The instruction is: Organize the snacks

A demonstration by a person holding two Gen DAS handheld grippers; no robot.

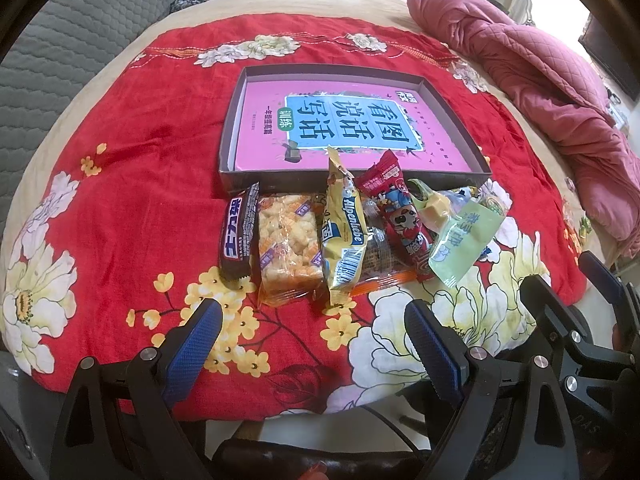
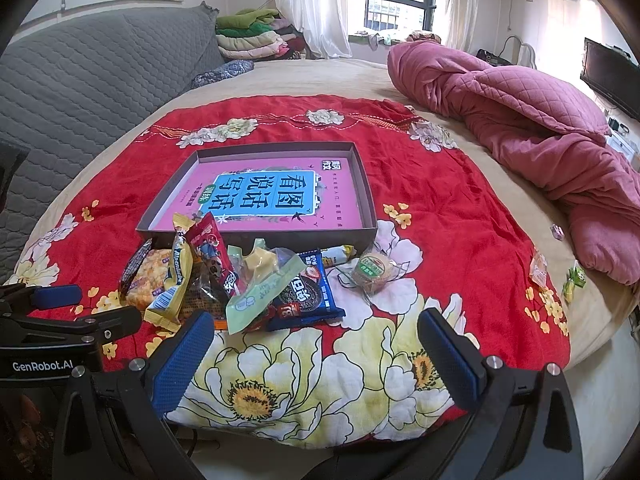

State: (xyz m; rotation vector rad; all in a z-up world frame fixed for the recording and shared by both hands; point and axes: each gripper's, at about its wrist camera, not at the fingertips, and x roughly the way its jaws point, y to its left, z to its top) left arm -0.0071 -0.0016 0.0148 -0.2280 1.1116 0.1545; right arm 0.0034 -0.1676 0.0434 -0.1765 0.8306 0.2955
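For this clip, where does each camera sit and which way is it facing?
Left wrist: on the left gripper, low at the bed's near edge, facing the snack pile and open box; both its fingers show, the right gripper at right.
Right wrist: on the right gripper, slightly further right, facing the same way; its fingers show, the left gripper at left.
Shared: red floral blanket, box, snacks, pink quilt.
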